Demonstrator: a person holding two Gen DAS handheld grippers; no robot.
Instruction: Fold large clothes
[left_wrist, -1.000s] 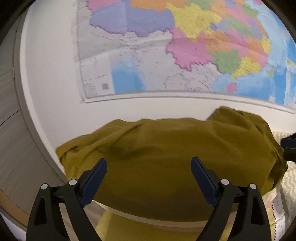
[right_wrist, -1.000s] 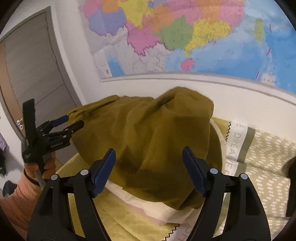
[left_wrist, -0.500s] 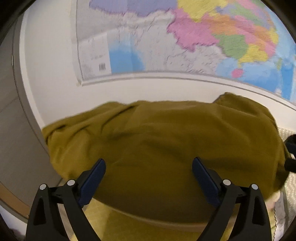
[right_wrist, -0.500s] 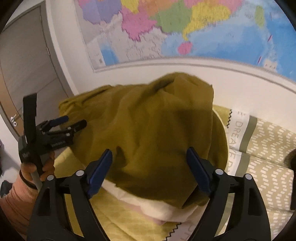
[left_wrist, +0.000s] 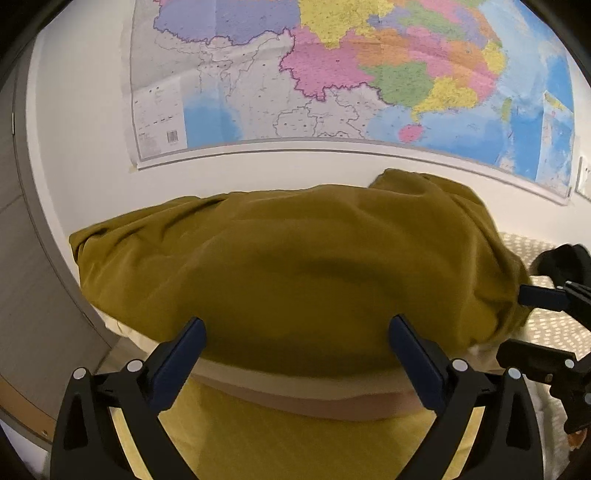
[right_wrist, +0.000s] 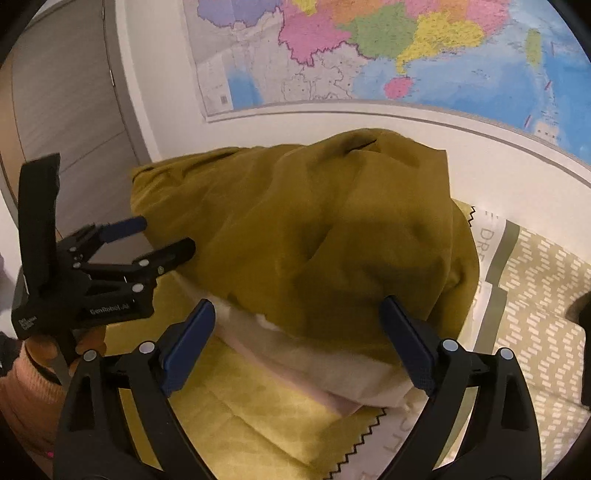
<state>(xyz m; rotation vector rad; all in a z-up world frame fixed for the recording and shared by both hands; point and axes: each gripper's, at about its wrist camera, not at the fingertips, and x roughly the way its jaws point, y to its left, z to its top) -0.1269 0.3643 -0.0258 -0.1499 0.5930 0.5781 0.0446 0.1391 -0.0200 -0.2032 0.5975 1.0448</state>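
Observation:
An olive-yellow garment (left_wrist: 295, 266) lies in a rumpled fold on a stack of pale folded clothes (left_wrist: 295, 384) on the bed. My left gripper (left_wrist: 295, 325) faces the garment's near edge. Its jaws are opening, with no cloth pinched between the blue pads (left_wrist: 184, 350). My right gripper (right_wrist: 297, 304) faces the same garment (right_wrist: 314, 229) from the right side. Its jaws are also opening, with nothing gripped. The right wrist view shows the left gripper (right_wrist: 162, 236) at the garment's left end. The right gripper (left_wrist: 517, 323) enters the left wrist view at the right edge.
A yellow quilted bedcover (right_wrist: 240, 406) lies under the stack (right_wrist: 314, 354). A patterned pillow (right_wrist: 535, 295) sits to the right. A large wall map (left_wrist: 332, 74) hangs behind the bed and a grey door (right_wrist: 55, 110) stands at left. A hand in an orange sleeve (right_wrist: 26, 387) holds the left gripper.
Both grippers have come lower and closer to the garment, and their jaws have spread wider. The garment stays on the stack.

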